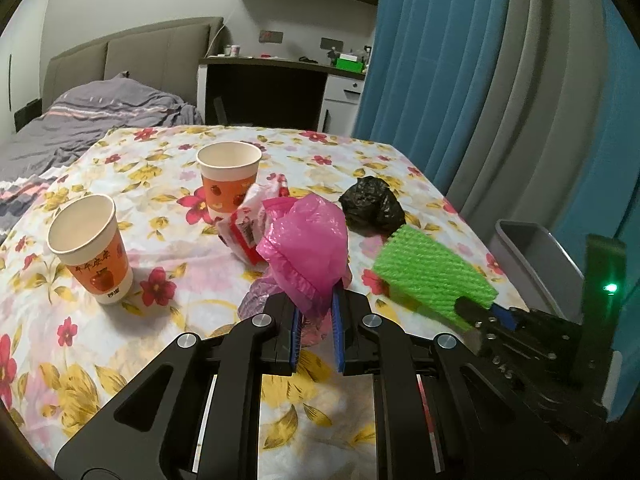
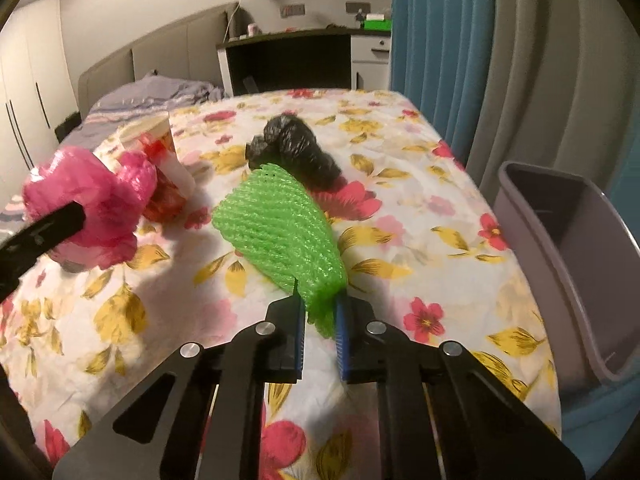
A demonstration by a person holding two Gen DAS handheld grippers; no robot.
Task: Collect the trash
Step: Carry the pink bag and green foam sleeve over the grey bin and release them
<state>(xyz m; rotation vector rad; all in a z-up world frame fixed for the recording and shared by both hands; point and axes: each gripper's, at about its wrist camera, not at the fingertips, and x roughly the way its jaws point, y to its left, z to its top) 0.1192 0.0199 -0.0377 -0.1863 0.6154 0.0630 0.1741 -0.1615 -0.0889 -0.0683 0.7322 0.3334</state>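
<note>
Both grippers are loaded, so the collecting is underway but nothing visible has reached the bin yet. The left gripper (image 1: 316,320) has its jaws closed narrowly on a crumpled pink plastic bag (image 1: 306,240), which is lifted clear of the flowered desk (image 1: 160,184). The right gripper (image 2: 320,320) pinches the near end of a green foam net sleeve (image 2: 280,232) between its jaws; the sleeve sticks forward, raised above the cloth.

The grey bin (image 2: 568,248) stands off the desk's right edge, just beside it. What shows of its inside looks bare, though the bottom is partly out of sight, so I cannot be sure nothing lies there.

Left on the desk:
- a balled-up black plastic bag (image 1: 372,206), beyond the green sleeve
- a red-and-white wrapper or carton (image 1: 246,228), lying against the farther cup
- two paper cups, the near cup (image 1: 92,248) and the far cup (image 1: 228,184), both upright and seemingly empty
- a bit of pale purple film (image 1: 256,300) under the pink bag

By my reckoning the job is at an early stage: two pieces in hand awaiting the drop into the bin to the right, and at least three or four more to fetch afterwards.
</note>
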